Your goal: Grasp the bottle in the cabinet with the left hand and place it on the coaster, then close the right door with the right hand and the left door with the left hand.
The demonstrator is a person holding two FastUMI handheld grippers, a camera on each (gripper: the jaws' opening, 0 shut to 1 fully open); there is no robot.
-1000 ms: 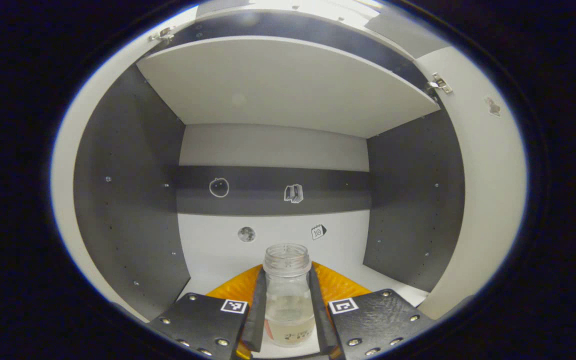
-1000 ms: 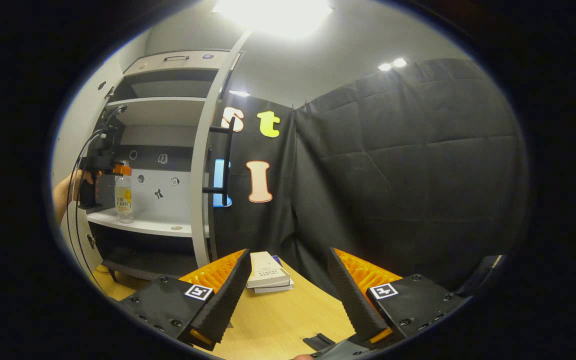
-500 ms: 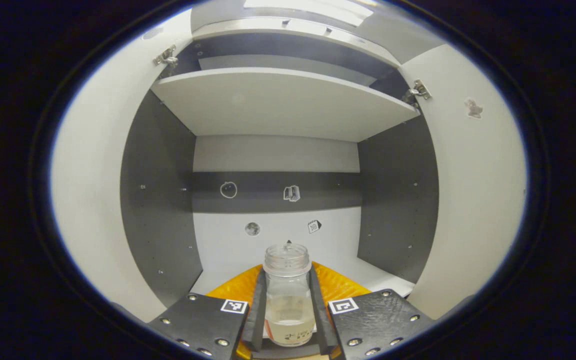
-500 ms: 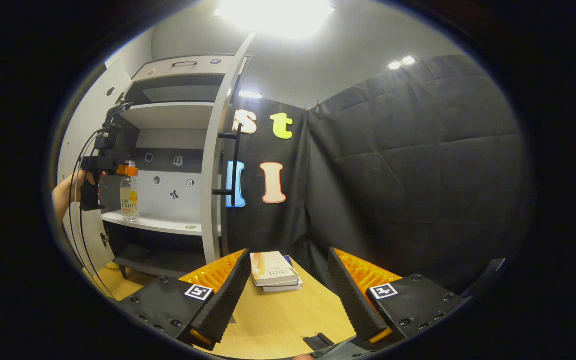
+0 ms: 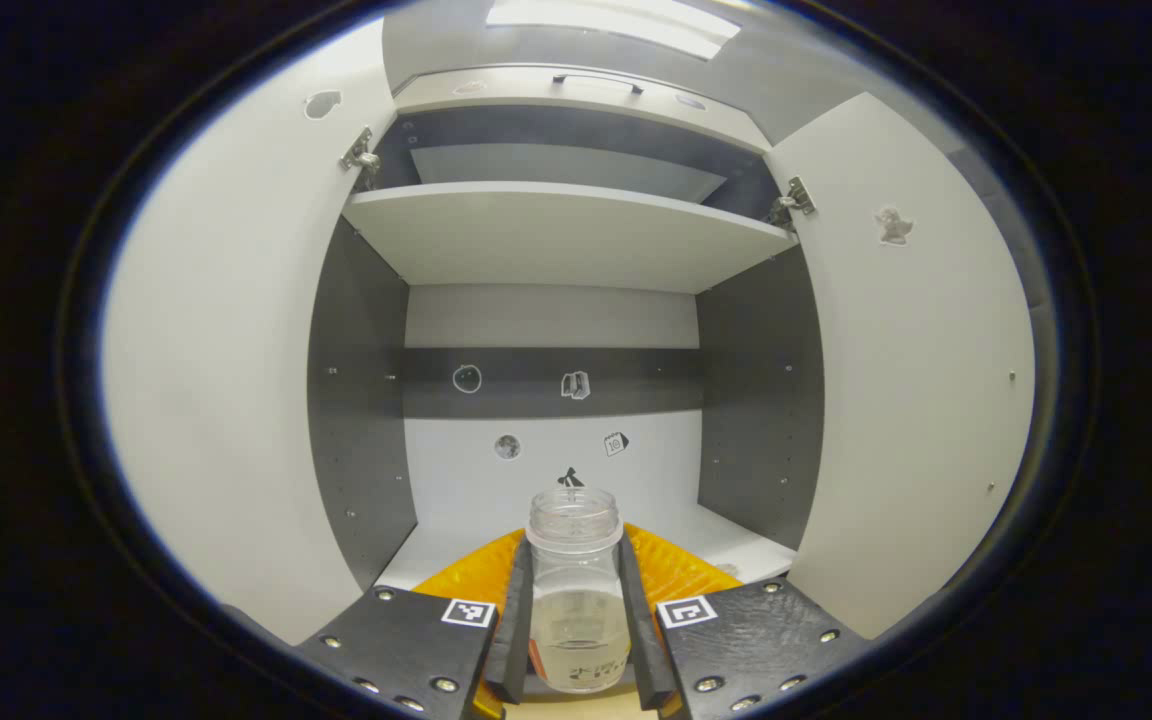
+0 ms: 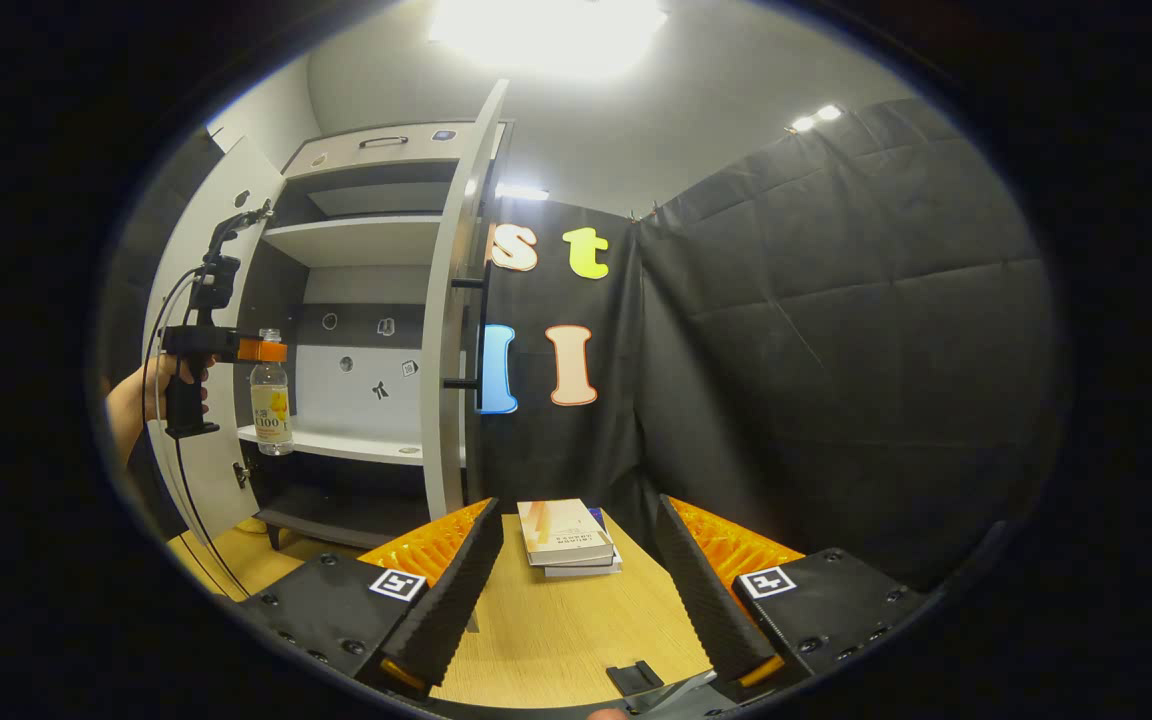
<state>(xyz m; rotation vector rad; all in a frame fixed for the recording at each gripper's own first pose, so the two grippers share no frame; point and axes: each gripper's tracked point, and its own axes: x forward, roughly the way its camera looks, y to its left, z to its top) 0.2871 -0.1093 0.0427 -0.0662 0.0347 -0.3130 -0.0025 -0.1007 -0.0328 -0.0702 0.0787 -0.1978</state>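
A: Where the left gripper view looks into the cabinet [image 5: 556,240], the left gripper [image 5: 576,625] has both fingers pressed on the bottle [image 5: 577,600], one on each side of it. Long axis upright, open mouth at top, no cap visible. Clear liquid fills the lower part.

B: Position relative to the shelf?

A: In this view I cannot tell whether its base rests on anything. Both doors stand open: left door [image 5: 226,400] and right door [image 5: 911,390] swung wide. Small stickers dot the back panel.

B: And the right gripper view?

A: It gives the side-on picture that the other lacks. The left gripper [image 6: 261,349], held by a hand [image 6: 151,395], grips the bottle [image 6: 272,395] just under the neck. The bottle hangs vertical in front of the shelf [image 6: 346,447] edge, its base about level with that edge and apparently off the board. A yellow label shows here.

B: Right gripper state?

A: The right gripper [image 6: 576,580] is wide open, holding nothing, over the table [image 6: 556,640]. Books [image 6: 568,535] lie stacked beyond its fingers, near the cabinet [image 6: 376,210].
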